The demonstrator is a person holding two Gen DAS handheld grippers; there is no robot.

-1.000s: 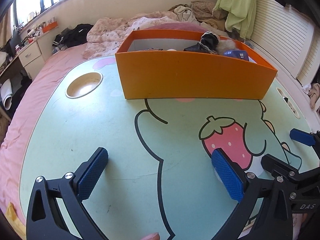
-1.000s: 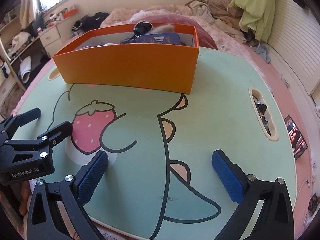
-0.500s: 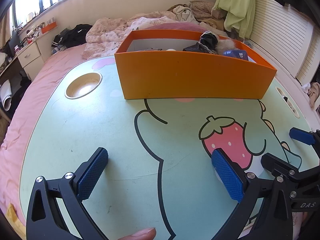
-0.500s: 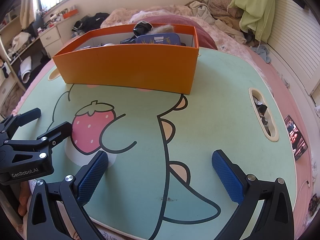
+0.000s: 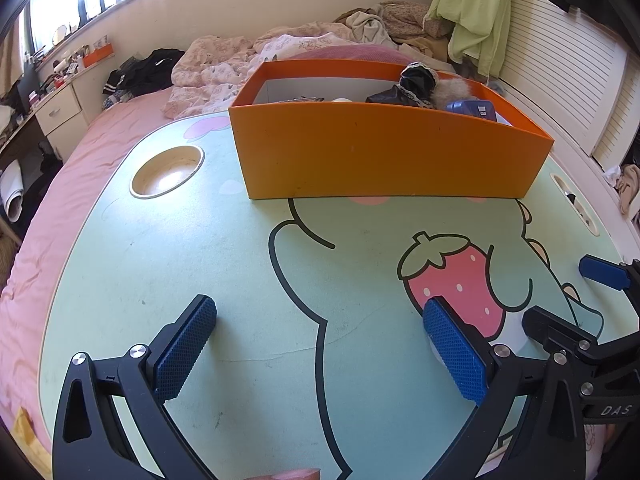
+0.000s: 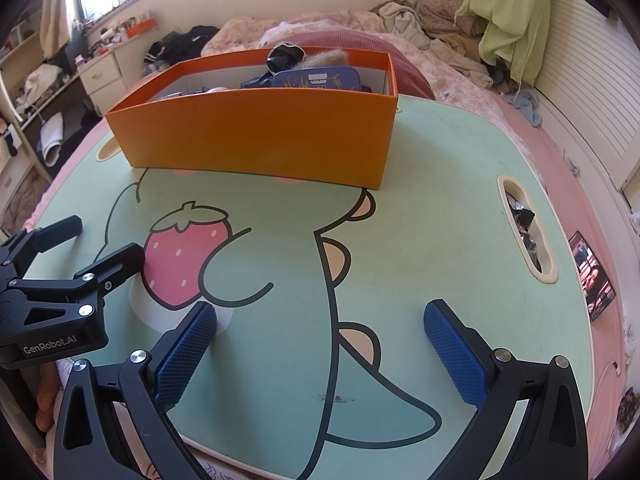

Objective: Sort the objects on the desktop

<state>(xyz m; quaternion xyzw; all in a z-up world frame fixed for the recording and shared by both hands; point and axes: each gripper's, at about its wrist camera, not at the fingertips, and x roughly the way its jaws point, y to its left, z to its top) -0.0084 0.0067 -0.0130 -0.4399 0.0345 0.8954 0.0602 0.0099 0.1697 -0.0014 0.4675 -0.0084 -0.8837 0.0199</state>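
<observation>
Both grippers, left (image 5: 320, 348) and right (image 6: 320, 348), are spread wide and holding nothing, low over the tabletop's (image 5: 200, 280) near edge. The orange box (image 5: 384, 156), stuff piled inside, sits along the far edge.

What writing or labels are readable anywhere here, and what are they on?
"GenRobot.AI": on the black body of the left gripper, seen from the right wrist camera.
"DAS": on the black body of the right gripper, seen from the left wrist camera; the rest is cut off.
Print on the blue case in the orange box: too small to read.
</observation>
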